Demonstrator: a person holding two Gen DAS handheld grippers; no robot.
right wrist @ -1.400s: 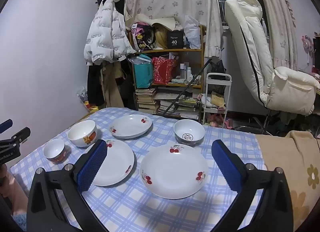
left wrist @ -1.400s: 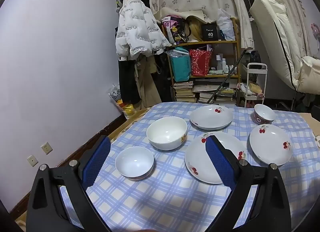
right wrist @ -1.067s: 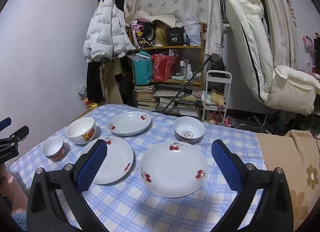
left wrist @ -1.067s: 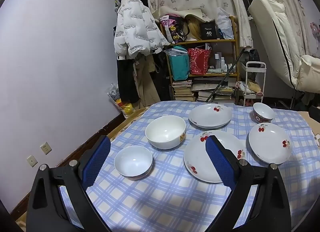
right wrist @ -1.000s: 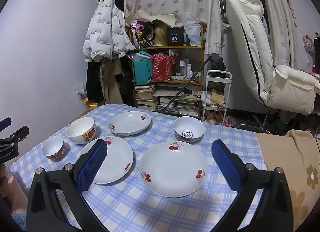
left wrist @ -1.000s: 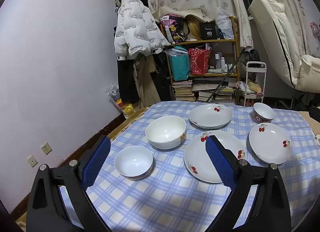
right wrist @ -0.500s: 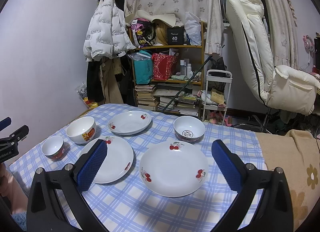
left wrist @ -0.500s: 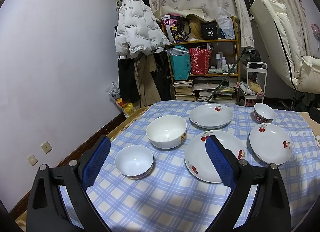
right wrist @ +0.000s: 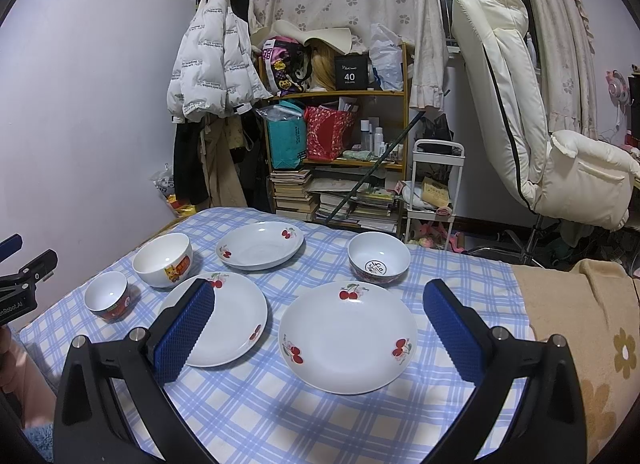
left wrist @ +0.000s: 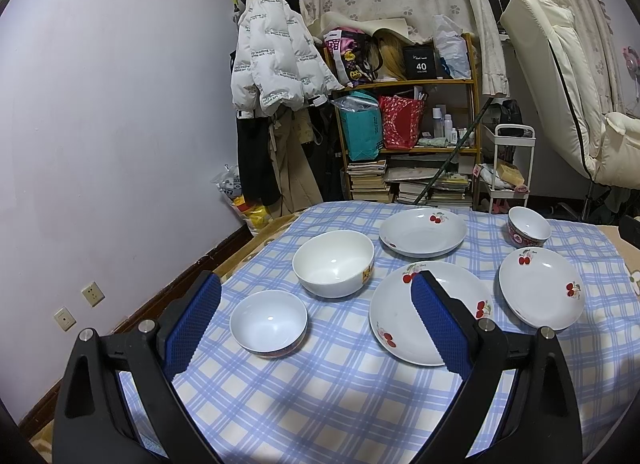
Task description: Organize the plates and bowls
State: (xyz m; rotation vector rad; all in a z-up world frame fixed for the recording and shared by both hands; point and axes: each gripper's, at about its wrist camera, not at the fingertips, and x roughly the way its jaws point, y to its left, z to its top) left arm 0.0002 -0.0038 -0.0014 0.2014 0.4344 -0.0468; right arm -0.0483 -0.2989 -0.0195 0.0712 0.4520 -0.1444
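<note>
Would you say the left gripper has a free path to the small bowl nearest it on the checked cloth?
Probably yes: the left gripper is open, the small bowl lies straight ahead between its fingers, and only bare tablecloth lies between them.

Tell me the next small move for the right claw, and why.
Probably lower the right claw toward the near rim of the cherry plate in front of it. Both claws are open and empty, all three plates and three bowls lie apart on the checked cloth, and this plate sits between the right claw's fingers, closest to grasp.
</note>
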